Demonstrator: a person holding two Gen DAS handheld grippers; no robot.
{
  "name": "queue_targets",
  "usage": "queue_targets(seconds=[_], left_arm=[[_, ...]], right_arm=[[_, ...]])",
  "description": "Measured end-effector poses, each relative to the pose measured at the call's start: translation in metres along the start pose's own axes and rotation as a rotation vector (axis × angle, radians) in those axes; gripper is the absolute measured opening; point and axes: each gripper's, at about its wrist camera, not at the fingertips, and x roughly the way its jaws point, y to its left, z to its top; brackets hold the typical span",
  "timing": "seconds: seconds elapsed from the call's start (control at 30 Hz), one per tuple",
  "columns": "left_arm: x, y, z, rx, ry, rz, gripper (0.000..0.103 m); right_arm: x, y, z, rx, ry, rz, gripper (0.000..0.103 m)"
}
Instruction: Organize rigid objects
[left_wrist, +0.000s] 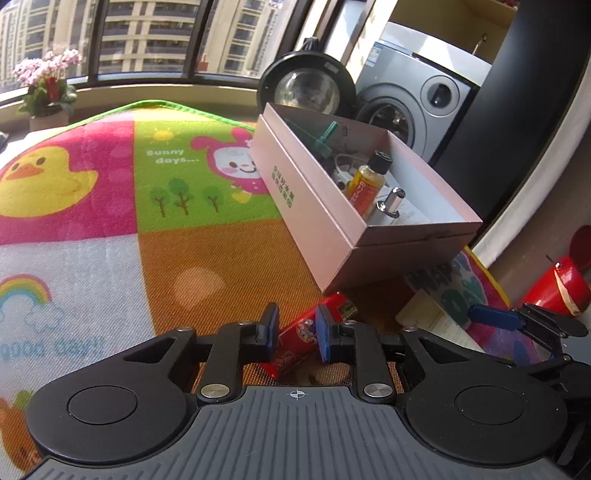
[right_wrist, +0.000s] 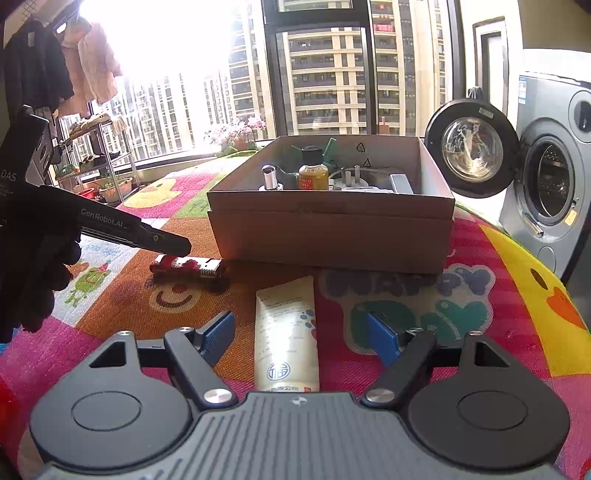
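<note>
Pinching a red packet (left_wrist: 310, 332), the left gripper (left_wrist: 297, 332) is working; right gripper (right_wrist: 301, 338) is spreading around a white tube (right_wrist: 286, 336); box (right_wrist: 332, 236) is holding several items already.

right gripper (right_wrist: 301, 334) spread wide over a white tube (right_wrist: 286, 332) lying on the cartoon play mat (right_wrist: 480, 295); behind it, an open cardboard box (right_wrist: 332, 229) with a yellow bottle (right_wrist: 313, 171) inside; left gripper (right_wrist: 162, 240) above a red pack (right_wrist: 188, 267).
</note>
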Motion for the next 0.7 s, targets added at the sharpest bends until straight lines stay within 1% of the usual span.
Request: queue_targets(seconds=[0.1,0.13,0.23,0.3,0.37,0.47,0.7], left_arm=[[-0.006,-0.022,-0.015,0.107,0.038,0.001,0.024],[-0.006,-0.032,-0.021,0.144,0.049,0.028,0.027],[-0.003,-0.050,-0.027,0.198,0.037,0.114,0.028],[0.002,-0.056,-0.026,0.195,0.028,0.154,0.028],[0.007,-0.060,-0.023,0.186,0.021,0.176,0.029],[0.013,-0.064,-0.019,0.186,0.021,0.182,0.033],[0.019,-0.066,-0.015,0.170,0.023,0.179,0.036]], right_arm=[[0.002,-0.001,0.001,0.008,0.012,0.012,0.078],[0.003,-0.002,0.001,0.010,0.016,0.016,0.078],[0.003,-0.002,0.001,0.014,0.016,0.018,0.078],[0.002,-0.002,0.001,0.015,0.011,0.015,0.078],[0.002,-0.002,0.001,0.016,0.008,0.013,0.078],[0.002,-0.002,0.001,0.018,0.009,0.015,0.078],[0.001,-0.002,0.000,0.021,0.005,0.017,0.078]])
